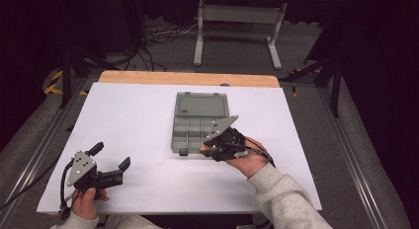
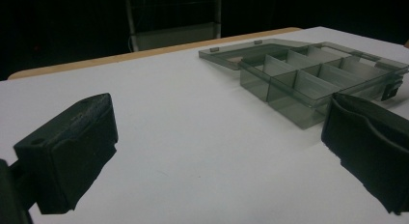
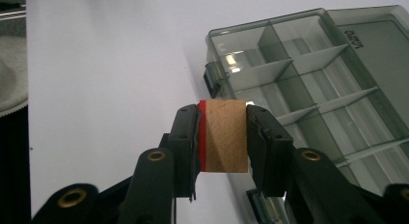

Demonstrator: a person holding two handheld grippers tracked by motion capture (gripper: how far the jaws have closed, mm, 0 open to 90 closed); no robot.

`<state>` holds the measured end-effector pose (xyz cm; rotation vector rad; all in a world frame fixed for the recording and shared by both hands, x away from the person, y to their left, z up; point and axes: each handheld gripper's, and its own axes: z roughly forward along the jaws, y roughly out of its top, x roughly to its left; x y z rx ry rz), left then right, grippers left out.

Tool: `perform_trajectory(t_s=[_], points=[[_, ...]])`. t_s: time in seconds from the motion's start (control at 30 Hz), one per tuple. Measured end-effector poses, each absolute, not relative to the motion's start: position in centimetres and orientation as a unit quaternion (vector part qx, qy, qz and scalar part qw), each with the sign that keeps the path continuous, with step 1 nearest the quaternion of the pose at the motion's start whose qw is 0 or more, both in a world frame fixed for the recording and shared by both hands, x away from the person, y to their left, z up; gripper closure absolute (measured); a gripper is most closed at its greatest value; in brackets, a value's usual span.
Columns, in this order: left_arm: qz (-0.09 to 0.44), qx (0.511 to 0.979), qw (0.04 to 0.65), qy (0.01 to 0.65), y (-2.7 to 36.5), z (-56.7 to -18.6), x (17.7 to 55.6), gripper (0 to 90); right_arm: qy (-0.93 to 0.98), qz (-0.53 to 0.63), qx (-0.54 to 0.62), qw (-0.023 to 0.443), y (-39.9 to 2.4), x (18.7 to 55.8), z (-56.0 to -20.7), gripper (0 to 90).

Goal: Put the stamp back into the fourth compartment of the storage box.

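A lab or recording studio: a white table (image 1: 148,120) stands in a dark room on grey carpet (image 1: 237,54), with cables (image 1: 158,36) strewn across the floor, a metal stand (image 1: 239,14) behind, and floor rails (image 1: 346,140) alongside.

The high view looks forward and down on the whole white tabletop (image 1: 148,120) from above the person's side, far enough back to take in the floor beyond. The left gripper view sits low near the surface, looking across it at the open compartment box (image 2: 318,79) from a little way off. The right gripper view hangs close above that same box (image 3: 318,74) (its near corner), looking steeply down; all three share the box (image 1: 200,123)
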<state>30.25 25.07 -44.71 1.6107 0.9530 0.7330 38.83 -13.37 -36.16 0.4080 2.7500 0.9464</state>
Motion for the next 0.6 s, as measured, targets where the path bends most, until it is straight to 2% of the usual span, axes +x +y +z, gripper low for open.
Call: perform_trajectory(t_s=[0.6], points=[[0.308, 0.677, 0.535, 0.400, 25.1, -44.7, 30.2, 0.2, 0.924, 0.312, 0.184, 0.126, -13.8, 41.5, -34.9, 66.3]])
